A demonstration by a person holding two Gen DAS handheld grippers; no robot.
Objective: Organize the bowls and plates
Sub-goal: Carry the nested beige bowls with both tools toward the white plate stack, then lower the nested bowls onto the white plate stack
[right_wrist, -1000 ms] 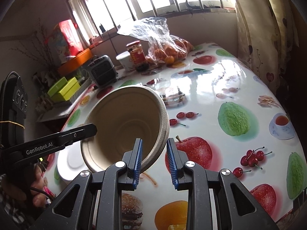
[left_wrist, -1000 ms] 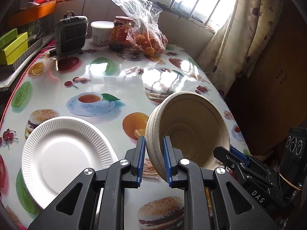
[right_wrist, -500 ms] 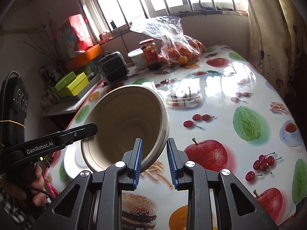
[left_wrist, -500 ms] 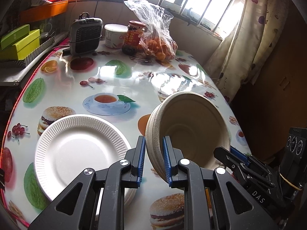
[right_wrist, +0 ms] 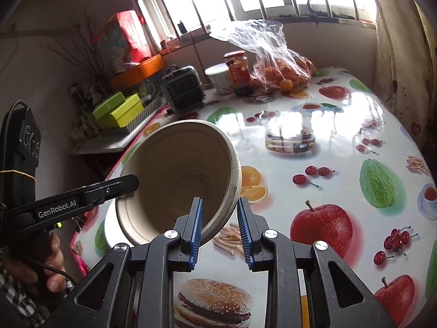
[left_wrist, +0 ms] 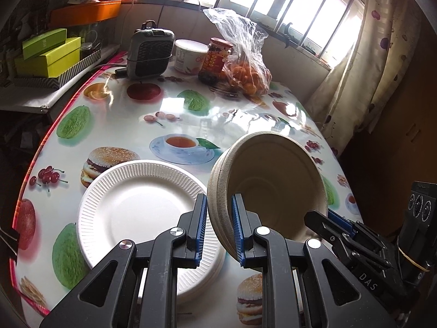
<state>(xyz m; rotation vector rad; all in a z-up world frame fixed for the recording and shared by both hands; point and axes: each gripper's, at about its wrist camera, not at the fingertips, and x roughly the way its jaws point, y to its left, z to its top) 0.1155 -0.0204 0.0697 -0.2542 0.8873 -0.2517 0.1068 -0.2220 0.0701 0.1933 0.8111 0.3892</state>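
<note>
The table (left_wrist: 169, 114), under a glossy cloth printed with fruit, burgers and teacups, fills most of both views. At its far edge, around 12 o'clock in the left wrist view, stand a small grey fan heater (left_wrist: 151, 52), a white tub (left_wrist: 189, 60), a red-labelled jar (left_wrist: 217, 58) and a clear plastic bag of oranges (left_wrist: 245, 63), close together in a row. Off the table at 10 o'clock, yellow-green boxes (left_wrist: 47, 53) are stacked on a side shelf.

A stack of white ribbed paper plates (left_wrist: 136, 207) lies flat on the table at about 8 o'clock in the left wrist view, near the table's near edge.

The stack of beige pulp bowls (left_wrist: 273, 186) is held in the air, tipped on its side with its opening facing the cameras, just right of the plates and above the table. In the right wrist view the same bowls (right_wrist: 177, 180) sit at about 9 o'clock, above the plates.

The left gripper (left_wrist: 218, 229) is nearly closed, its blue fingers (left_wrist: 237, 229) clamped on the bowls' left rim, one pad inside and one outside. The right gripper (right_wrist: 220, 231) pinches the opposite rim, its left finger inside the bowl; whether the right pad touches the outside I cannot tell.

A hand (right_wrist: 46, 270) in a checked sleeve grips the left handle at 8 o'clock.
</note>
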